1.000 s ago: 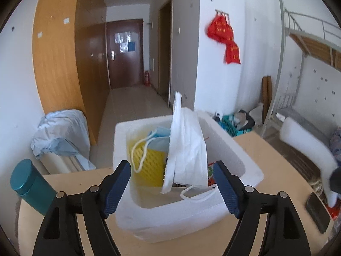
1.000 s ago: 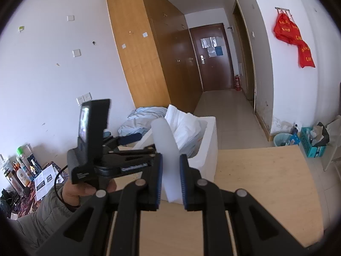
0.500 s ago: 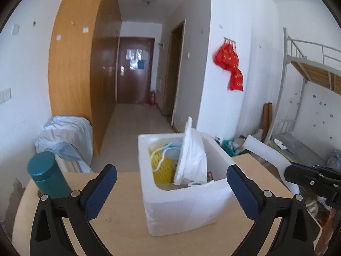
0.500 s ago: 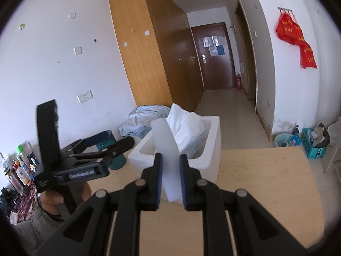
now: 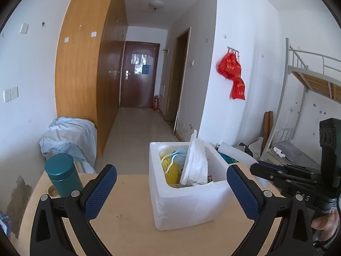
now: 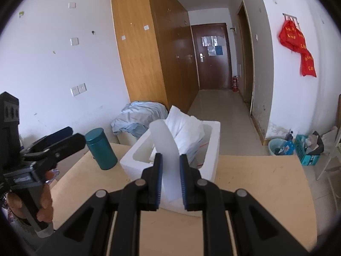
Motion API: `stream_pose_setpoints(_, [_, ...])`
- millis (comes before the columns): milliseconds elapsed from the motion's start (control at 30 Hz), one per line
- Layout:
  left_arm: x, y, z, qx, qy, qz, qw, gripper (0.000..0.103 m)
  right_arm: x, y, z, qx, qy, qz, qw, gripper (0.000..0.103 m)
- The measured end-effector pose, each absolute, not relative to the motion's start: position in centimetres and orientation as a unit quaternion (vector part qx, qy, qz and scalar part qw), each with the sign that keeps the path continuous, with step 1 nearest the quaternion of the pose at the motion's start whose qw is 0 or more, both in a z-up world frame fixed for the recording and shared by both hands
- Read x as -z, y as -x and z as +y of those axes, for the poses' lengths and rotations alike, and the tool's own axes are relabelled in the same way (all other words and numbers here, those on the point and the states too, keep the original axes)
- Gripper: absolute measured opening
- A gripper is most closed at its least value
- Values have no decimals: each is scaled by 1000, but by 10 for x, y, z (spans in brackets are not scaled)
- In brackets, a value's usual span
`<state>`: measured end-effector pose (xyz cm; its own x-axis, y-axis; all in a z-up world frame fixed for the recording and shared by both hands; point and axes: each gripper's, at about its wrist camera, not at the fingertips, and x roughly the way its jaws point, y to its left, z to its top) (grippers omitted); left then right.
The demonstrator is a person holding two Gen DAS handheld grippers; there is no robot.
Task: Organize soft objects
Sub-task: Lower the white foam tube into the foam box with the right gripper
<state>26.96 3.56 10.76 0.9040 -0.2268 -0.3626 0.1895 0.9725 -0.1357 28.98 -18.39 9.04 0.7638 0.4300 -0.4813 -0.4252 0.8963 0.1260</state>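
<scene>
White foam strip (image 6: 166, 149) pinched in right gripper (image 6: 169, 181), heading for white foam box (image 5: 187, 204); left gripper (image 5: 170, 194) gaping empty; needing lowering in

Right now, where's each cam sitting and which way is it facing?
Left wrist: on the open left tongs, above the table, facing the foam box and hallway; own fingers show.
Right wrist: on the right tongs, shut on a white foam strip, facing the hallway; own fingers show.
Shared: foam box, teal canister, and each other's tongs.

Black left gripper (image 5: 171, 188) and right gripper (image 6: 169, 179), blue dimpled pads (image 5: 100, 191), silver rivets, bare fingers.
</scene>
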Motion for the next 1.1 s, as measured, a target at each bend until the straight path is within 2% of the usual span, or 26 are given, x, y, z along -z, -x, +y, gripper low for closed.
stream_pose_setpoints(500, [-102,-280,43,98,61,194,974,103,-85,-340,-158,-215,12,287,934,19])
stream_pose_setpoints(1100, [-101,-279,41,115,61,199,971,103,-47,-396,-133,-194,60,381,902,19])
